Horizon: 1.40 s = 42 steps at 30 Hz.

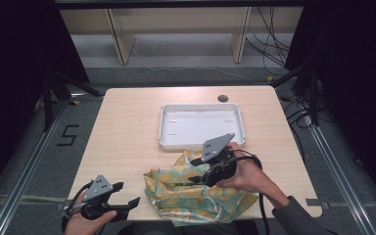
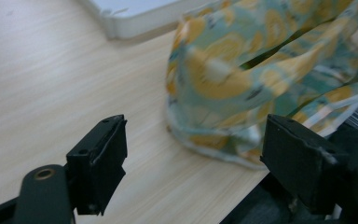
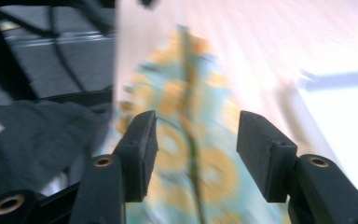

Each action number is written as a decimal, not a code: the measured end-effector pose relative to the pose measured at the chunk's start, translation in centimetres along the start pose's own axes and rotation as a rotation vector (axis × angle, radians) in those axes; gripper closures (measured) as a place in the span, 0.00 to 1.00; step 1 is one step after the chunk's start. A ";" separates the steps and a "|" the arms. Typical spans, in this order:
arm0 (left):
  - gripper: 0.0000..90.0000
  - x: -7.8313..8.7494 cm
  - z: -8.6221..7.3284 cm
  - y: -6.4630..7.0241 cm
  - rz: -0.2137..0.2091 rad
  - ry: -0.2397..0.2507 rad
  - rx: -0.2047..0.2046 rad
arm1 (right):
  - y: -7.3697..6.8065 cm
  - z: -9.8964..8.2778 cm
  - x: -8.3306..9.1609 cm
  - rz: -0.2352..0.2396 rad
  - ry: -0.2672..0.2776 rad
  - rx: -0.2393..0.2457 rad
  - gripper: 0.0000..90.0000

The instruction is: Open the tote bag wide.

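Cloth: soft printed fabric point(image 1: 196, 193), pale green and white with orange-yellow rounds, crumpled in a loose heap with a raised fold running across it.
Cloth position: on the light wooden table point(image 1: 127, 132) at its near edge, just in front of the shallow white plastic tray point(image 1: 201, 126); the heap's far tip touches or overlaps the tray's near rim, and its near hem hangs slightly past the table edge.
Right gripper point(image 1: 200, 171): over the middle of the heap, jaws parted; in the right gripper view a ridge of fabric runs between the jaws but the pads do not press on it.
Left gripper point(image 1: 127, 196): low at the near left corner of the table, jaws spread wide with nothing between them, just beside the heap's left hem.
Risk 1: with neither gripper pinching it, the overhanging hem may drag the cloth off the near edge.
Risk 2: a closing pinch on the raised ridge may catch several layers at once, so the heap would lift as a bundle instead of opening.
Risk 3: a pull toward the person may tug the tip lying against the tray and shift the tray.
Tray: empty, well inside the table.
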<state>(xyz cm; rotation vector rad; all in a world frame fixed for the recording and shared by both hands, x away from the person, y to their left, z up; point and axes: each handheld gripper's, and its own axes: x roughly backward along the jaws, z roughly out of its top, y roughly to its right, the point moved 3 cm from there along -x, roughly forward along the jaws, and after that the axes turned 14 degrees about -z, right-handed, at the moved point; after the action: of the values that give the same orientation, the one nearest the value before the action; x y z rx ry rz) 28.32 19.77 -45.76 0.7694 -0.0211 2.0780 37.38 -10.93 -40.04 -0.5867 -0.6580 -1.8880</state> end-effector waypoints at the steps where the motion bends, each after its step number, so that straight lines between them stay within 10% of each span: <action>1: 0.25 -0.3 0.9 0.9 -0.022 -0.012 -0.057 | 0.6 -0.5 0.4 -0.017 -0.012 -0.017 0.53; 6: 0.26 -2.4 2.9 3.6 -0.107 -0.018 -0.142 | 3.0 -3.0 1.0 -0.103 -0.089 -0.096 0.52; 15: 0.28 -8.0 6.2 5.8 -0.229 -0.168 -0.296 | 4.4 -5.6 -0.1 -0.089 -0.162 -0.111 0.50; 23: 0.37 -11.8 5.9 5.5 -0.245 -0.260 -0.307 | 4.0 -6.5 -1.3 -0.052 -0.209 -0.126 0.49; 30: 0.72 -12.6 5.3 4.8 -0.251 -0.298 -0.333 | 3.4 -6.7 -2.2 -0.001 -0.230 -0.098 0.56; 38: 0.96 -11.8 4.0 5.1 -0.292 -0.390 -0.407 | 3.0 -6.9 -2.5 0.020 -0.277 -0.036 1.00; 42: 0.99 -11.0 2.8 5.7 -0.310 -0.415 -0.419 | 4.5 -5.9 -2.0 -0.119 -0.256 -0.018 1.00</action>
<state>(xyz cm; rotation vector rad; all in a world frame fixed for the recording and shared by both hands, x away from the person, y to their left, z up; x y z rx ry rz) 29.95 7.33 -47.82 0.8629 -0.5172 1.5223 41.59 -15.15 -44.86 -0.8254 -0.8571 -1.9477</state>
